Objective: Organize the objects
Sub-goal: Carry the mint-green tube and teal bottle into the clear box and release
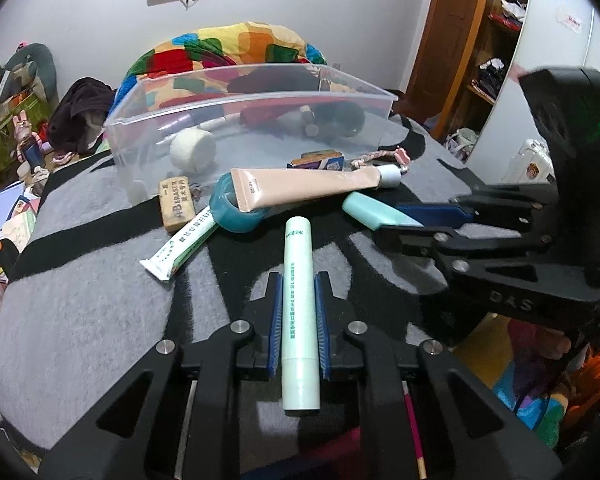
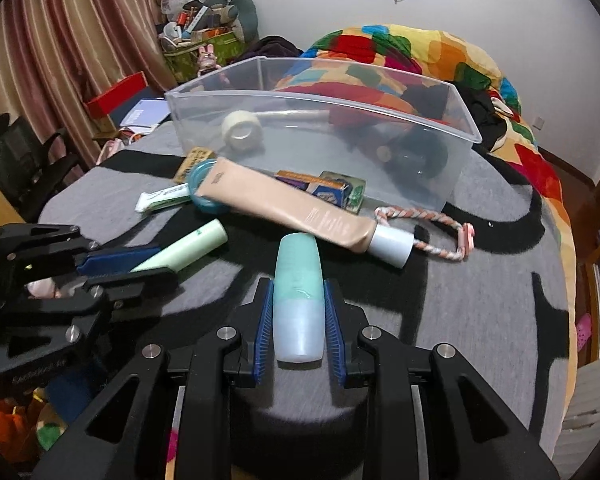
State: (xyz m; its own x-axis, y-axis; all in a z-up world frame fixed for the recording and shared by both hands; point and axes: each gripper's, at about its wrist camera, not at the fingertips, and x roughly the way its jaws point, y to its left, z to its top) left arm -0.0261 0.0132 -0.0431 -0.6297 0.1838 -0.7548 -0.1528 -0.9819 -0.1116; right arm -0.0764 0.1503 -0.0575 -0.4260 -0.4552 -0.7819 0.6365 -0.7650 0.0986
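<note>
My left gripper is shut on a pale green tube lying lengthwise between its blue pads, on the grey and black blanket. It shows from the side in the right wrist view. My right gripper is shut on a teal and pale blue bottle; it shows in the left wrist view. A clear plastic bin stands beyond, holding a white tape roll and other items. A beige tube lies across a teal tape ring in front of the bin.
An eraser, a white and green sachet, a small box and a braided rope loop lie before the bin. A colourful quilt is behind it. Clutter sits left of the bed, shelves to the right.
</note>
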